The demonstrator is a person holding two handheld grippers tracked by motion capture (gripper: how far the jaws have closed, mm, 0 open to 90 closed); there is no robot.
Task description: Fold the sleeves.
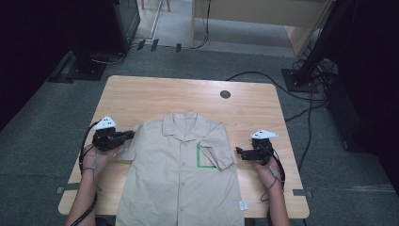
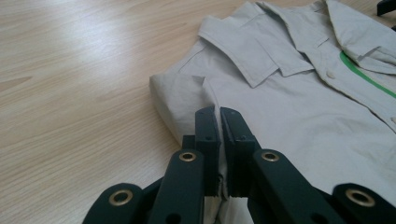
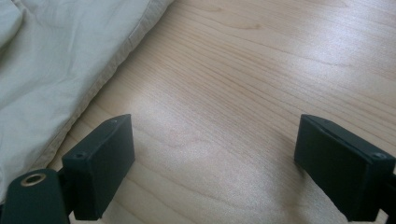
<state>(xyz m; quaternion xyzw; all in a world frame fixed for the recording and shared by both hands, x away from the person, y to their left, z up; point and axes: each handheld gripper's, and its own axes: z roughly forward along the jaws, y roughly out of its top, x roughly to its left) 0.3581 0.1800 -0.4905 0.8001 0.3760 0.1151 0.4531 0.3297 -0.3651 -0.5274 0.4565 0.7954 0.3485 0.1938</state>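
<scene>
Shirt (image 1: 181,174) sleeve (image 2: 180,100) seemingly pinched in closed left gripper (image 2: 219,114) — right gripper (image 3: 212,163) gapes just beside the hem — on bare table (image 3: 261,74).

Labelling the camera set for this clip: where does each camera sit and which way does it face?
High view: above the person's side, looking forward and down on the light wooden table and beige short-sleeved shirt; both forearms and tools show.
Left gripper view: on the left tool, looking along shut jaws pinching the shirt's sleeve.
Right gripper view: on the right tool, jaws open over bare wood beside the shirt's edge.
Shared: shirt and table in all three.
</scene>
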